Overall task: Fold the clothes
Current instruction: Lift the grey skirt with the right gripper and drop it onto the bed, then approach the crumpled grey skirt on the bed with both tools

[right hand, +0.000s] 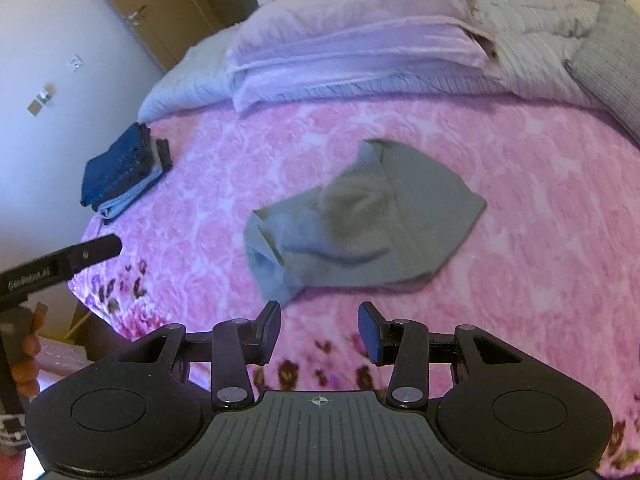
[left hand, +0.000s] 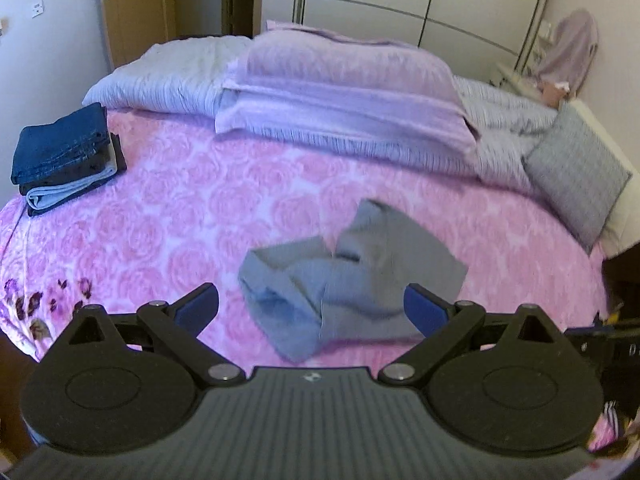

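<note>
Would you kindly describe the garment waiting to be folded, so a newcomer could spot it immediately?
Start from the bed's pink rose-patterned blanket. Near its middle, just ahead of both open grippers, lies a crumpled grey garment, alone and spread loosely. Unlike the stack of folded jeans at the blanket's left edge, it is grey, unfolded and rumpled.

A lilac folded blanket (left hand: 340,92) lies on a striped duvet (left hand: 168,76); a grey cushion (left hand: 576,176) sits beside.

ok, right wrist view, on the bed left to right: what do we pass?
Stack of folded jeans → crumpled grey garment → grey cushion at the far right edge.
</note>
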Available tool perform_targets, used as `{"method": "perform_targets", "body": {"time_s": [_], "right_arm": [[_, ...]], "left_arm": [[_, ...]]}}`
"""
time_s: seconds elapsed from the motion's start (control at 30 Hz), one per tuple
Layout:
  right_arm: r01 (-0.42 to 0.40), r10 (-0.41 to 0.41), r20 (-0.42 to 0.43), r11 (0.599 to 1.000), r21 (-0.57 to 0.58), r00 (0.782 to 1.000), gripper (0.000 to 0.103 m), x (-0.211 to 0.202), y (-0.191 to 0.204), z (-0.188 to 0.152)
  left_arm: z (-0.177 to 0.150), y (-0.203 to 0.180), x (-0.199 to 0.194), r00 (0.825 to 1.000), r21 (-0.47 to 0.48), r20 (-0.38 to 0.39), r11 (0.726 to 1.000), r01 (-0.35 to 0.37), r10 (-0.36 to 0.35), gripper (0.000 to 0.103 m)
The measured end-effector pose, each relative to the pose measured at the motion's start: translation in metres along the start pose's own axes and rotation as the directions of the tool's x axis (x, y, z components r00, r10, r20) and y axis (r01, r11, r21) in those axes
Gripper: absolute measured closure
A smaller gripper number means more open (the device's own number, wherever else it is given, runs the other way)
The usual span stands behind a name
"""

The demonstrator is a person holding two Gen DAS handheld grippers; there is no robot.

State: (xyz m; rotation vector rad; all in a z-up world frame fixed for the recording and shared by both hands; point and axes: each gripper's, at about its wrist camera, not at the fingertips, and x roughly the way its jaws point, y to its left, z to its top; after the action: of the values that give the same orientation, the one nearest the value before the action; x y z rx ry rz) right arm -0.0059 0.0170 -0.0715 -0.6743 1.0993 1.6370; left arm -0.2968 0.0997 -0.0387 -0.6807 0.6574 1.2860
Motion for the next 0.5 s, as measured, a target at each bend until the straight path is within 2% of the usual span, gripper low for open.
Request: {"method": "perform_targets", "body": {"time_s": [0.23,0.5], "right_arm": [[-0.01,0.011,-0.027,1.0,0.015,1.0,0.063,-0.019,-0.012,-0.036],[-0.044,0.046,-0.066,0.999,0.025,0.997,0.063,-0.021,-0.021,-0.069]], "left_arm": [[-0.029,-0.02,-0.003,0.999,0.032,-0.051,0.999,-0.003,0.004,0.006],[-0.072,-0.035,-0.028,0.995,0.032,-0.091,0.999,-0.024,0.027,0.006]]}}
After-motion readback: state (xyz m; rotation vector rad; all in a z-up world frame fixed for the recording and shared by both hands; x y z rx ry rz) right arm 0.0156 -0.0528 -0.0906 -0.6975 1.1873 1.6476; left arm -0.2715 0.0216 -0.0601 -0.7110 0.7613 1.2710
